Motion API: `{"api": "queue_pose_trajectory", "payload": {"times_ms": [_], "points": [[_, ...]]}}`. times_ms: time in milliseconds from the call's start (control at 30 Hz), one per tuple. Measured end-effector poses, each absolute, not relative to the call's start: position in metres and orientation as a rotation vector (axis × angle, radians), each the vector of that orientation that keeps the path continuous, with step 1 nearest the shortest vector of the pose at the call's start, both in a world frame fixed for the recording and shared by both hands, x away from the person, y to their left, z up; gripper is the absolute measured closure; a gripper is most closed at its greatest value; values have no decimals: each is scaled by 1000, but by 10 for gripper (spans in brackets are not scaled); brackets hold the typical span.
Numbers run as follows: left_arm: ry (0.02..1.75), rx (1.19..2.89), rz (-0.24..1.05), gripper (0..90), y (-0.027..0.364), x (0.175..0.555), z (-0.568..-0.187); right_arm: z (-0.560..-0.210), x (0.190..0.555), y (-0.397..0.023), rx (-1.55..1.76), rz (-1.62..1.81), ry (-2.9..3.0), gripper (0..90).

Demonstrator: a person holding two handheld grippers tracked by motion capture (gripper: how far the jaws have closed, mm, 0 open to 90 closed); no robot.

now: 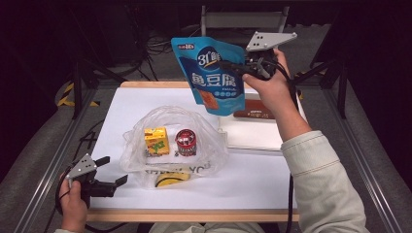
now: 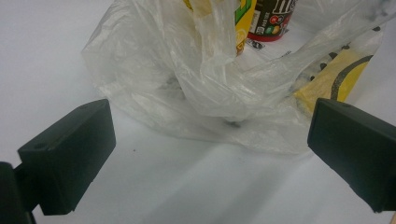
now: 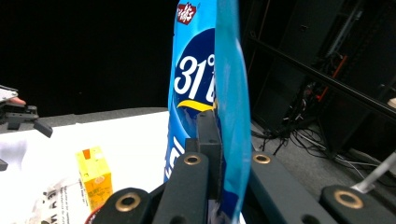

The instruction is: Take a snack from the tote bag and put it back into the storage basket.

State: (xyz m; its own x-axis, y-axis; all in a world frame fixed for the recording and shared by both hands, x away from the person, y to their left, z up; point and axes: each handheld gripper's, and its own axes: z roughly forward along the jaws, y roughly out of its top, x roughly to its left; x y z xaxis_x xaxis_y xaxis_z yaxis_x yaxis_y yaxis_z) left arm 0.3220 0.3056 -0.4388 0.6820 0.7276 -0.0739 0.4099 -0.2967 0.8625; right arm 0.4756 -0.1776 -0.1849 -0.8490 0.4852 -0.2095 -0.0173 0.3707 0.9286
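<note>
The right hand-held gripper [image 1: 239,65] pinches a blue snack pouch [image 1: 210,74] by its edge, lifted above the desk [image 1: 252,179], long axis near upright, top tilted leftward. The left hand-held gripper [image 1: 112,171], jaws spread, rests beside the clear plastic bag [image 1: 167,121] holding a yellow carton [image 1: 156,141] and a red can [image 1: 185,142].

A lab-like recording space: a white-covered tabletop [image 1: 252,174] on metal frame rails [image 1: 46,170], dark surroundings, tangled cables [image 1: 155,46] at upper centre.
</note>
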Motion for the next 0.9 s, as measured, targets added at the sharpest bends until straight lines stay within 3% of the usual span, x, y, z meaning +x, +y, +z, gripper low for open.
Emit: {"api": "queue_pose_trajectory", "payload": {"times_ms": [900], "points": [[886, 1934, 411, 15, 304, 322, -440, -190, 474, -247, 559, 1419, 2121, 898]]}}
